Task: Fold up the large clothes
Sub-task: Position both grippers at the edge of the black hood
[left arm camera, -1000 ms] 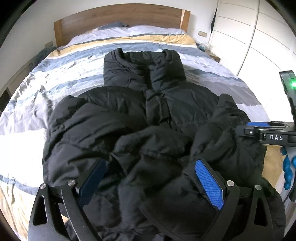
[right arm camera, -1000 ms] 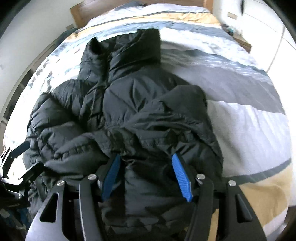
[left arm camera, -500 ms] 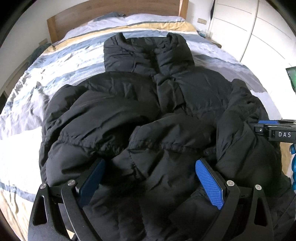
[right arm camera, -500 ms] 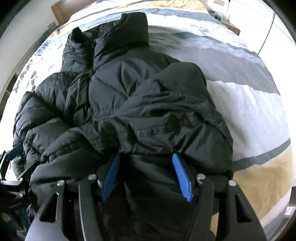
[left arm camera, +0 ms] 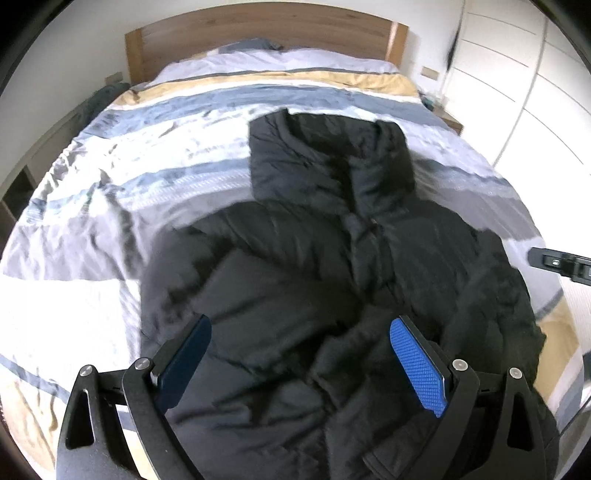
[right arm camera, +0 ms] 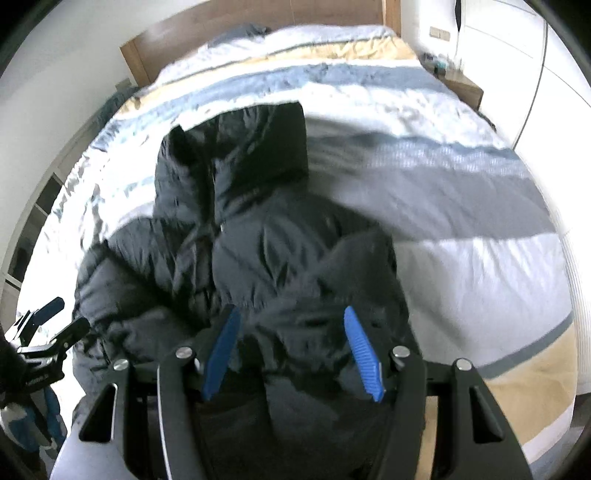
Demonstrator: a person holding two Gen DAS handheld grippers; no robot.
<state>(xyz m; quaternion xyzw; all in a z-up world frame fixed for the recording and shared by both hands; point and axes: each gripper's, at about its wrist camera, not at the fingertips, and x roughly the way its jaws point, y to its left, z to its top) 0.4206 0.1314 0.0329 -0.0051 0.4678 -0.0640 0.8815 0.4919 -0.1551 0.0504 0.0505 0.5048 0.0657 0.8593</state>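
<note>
A black puffer jacket lies front-up on the striped bed, collar toward the headboard, both sleeves folded in over the body. It also shows in the right wrist view. My left gripper is open, its blue pads wide apart above the jacket's lower left part, holding nothing. My right gripper is open above the jacket's lower right part, with bunched fabric between the pads but not clamped. The right gripper's tip shows at the right edge of the left wrist view; the left gripper shows at the left edge of the right wrist view.
The bed has a striped white, grey, blue and yellow duvet and a wooden headboard. White wardrobe doors stand to the right. A small bedside table stands at the bed's far right corner.
Both grippers have pulled back and up from the jacket, so it looks smaller and farther. Both stay open. The jacket lies as before.
</note>
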